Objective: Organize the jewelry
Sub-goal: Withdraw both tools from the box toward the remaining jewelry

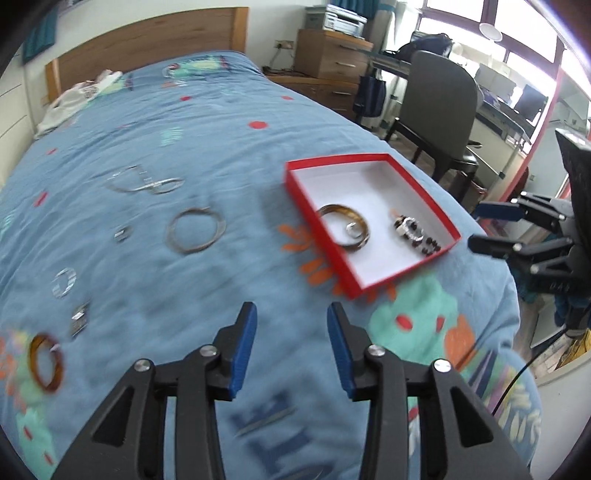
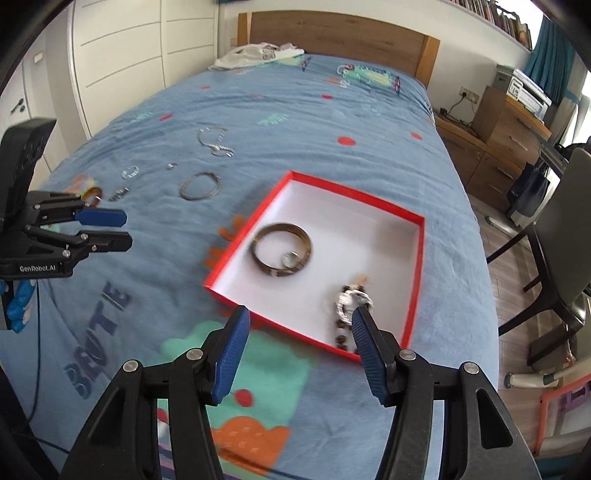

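Observation:
A red box [image 1: 325, 240] [image 2: 417, 266] with a white inside lies on the blue bedspread. In it are a brown bangle [image 1: 345, 229] [image 2: 282, 249] with a silver ring [image 1: 354, 229] [image 2: 290, 258] on it, and a beaded bracelet [image 1: 415, 236] [image 2: 349, 310]. Loose on the bed to the left lie a silver hoop [image 1: 195, 230] [image 2: 200, 185], a chain [image 1: 142, 181] [image 2: 216, 142], small silver pieces and an amber bangle [image 1: 46, 363] [image 2: 92, 194]. My left gripper [image 1: 291, 314] [image 2: 123, 230] hangs open over bare bedspread. My right gripper [image 2: 301, 317] [image 1: 476, 227] is open and empty above the box's near edge.
A wooden headboard [image 2: 343, 33] and a crumpled white garment [image 2: 255, 55] are at the far end of the bed. To the right stand a dark chair [image 1: 439, 107] [image 2: 565, 236], wooden drawers [image 2: 509, 133] and a desk. White wardrobes [image 2: 122, 55] line the left wall.

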Tool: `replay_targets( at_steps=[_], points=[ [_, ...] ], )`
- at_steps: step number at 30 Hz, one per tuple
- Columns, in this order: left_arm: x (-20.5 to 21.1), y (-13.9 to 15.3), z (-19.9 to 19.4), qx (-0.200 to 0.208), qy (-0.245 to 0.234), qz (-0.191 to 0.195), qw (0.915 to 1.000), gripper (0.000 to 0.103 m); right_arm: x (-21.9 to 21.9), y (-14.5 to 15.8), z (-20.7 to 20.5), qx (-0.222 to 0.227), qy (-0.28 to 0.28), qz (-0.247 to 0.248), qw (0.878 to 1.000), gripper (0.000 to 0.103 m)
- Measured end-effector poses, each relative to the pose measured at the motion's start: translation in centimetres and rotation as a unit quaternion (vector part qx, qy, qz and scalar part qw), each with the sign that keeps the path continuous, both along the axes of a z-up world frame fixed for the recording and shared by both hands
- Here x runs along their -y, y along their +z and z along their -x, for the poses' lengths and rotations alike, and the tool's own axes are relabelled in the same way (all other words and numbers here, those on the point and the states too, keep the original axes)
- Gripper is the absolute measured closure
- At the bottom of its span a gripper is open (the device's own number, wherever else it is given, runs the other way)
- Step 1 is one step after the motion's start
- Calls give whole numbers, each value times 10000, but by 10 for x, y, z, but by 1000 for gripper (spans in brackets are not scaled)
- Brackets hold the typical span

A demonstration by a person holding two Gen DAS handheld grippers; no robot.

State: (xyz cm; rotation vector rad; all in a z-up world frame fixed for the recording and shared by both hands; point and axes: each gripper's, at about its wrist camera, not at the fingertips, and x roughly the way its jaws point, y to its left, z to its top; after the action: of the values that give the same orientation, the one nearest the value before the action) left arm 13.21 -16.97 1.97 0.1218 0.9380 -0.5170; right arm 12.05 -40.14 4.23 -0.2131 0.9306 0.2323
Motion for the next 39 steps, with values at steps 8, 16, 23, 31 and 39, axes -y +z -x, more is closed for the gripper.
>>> replay_targets(
  at_steps=[8, 16, 23, 31, 39],
  points=[
    [-97, 17, 38, 270, 701, 16, 9972, 63, -66, 26, 32, 292, 288, -177, 9990, 45],
    [-188, 27, 61, 570, 1460, 64, 9876, 60, -122, 37, 45, 351, 445, -318, 9979, 45],
    [-238, 24, 66, 735, 1869, 8, 9796, 60, -160, 34, 36, 290, 543, -497, 9969, 45],
    [-272, 2, 55, 538, 2166, 13, 9748, 60, -197, 15, 16, 142, 696, -626, 9955, 45],
    [-278, -20, 37, 396, 2181, -13, 9751, 60, -214, -10, -7, -77, 731, -675, 9950, 47]
  ],
)
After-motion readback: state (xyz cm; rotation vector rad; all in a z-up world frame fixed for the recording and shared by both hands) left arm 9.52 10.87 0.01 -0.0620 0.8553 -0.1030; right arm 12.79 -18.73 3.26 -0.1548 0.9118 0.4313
